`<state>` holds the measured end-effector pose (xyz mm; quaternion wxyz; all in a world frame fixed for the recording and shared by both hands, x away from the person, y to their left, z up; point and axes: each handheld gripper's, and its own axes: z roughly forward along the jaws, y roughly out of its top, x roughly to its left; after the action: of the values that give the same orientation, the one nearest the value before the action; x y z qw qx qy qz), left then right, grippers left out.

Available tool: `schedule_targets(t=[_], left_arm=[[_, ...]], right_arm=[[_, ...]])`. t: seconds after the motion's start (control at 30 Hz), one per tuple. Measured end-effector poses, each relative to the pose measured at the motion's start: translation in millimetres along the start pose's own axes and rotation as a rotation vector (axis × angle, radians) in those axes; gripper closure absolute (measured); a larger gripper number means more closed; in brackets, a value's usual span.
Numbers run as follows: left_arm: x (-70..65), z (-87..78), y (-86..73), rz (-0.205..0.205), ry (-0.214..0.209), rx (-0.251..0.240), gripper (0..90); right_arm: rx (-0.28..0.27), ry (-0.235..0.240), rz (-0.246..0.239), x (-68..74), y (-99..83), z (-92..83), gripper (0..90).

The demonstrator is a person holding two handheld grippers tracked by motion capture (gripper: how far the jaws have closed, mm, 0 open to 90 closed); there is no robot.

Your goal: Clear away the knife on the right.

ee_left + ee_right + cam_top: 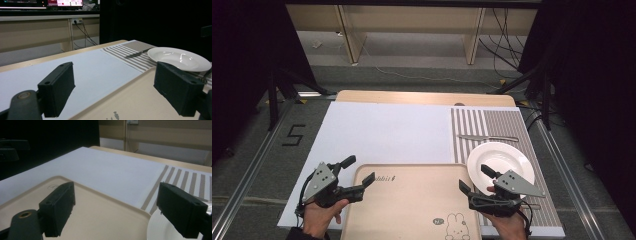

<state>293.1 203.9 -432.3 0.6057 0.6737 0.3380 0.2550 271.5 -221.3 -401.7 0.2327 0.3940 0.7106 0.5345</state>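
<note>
Tray [412,200] lies bare between both wide-open grippers, left gripper [354,176] at its left edge, right gripper [473,177] between it and the white plate [507,155]; any grasp should probably pinch the rim squarely.

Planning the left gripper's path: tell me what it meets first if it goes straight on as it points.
Probably the white plate: the left gripper, jaws open, points across the tray toward it. Depth is unclear.

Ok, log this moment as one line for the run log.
left claw: open, over tray left edge | right claw: open, between tray and plate | knife: on striped mat beyond plate
</note>
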Motion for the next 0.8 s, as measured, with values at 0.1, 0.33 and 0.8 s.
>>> schedule_targets(t=[0.1,0.33,0.8], left_arm=[[0.0,0.9,-0.6,-0.001,-0.008,0.008,16.1],[0.5,0.8,-0.6,-0.009,-0.009,0.008,16.1],[1.4,0.4,-1.6,-0.015,-0.006,0.012,16.1]], right_arm=[[0.010,-0.001,-0.004,-0.5,0.3,-0.8,16.3],[0.016,0.005,-0.006,-1.1,1.0,-1.3,16.3],[0.101,0.073,0.006,-25.6,17.6,-1.4,16.6]])
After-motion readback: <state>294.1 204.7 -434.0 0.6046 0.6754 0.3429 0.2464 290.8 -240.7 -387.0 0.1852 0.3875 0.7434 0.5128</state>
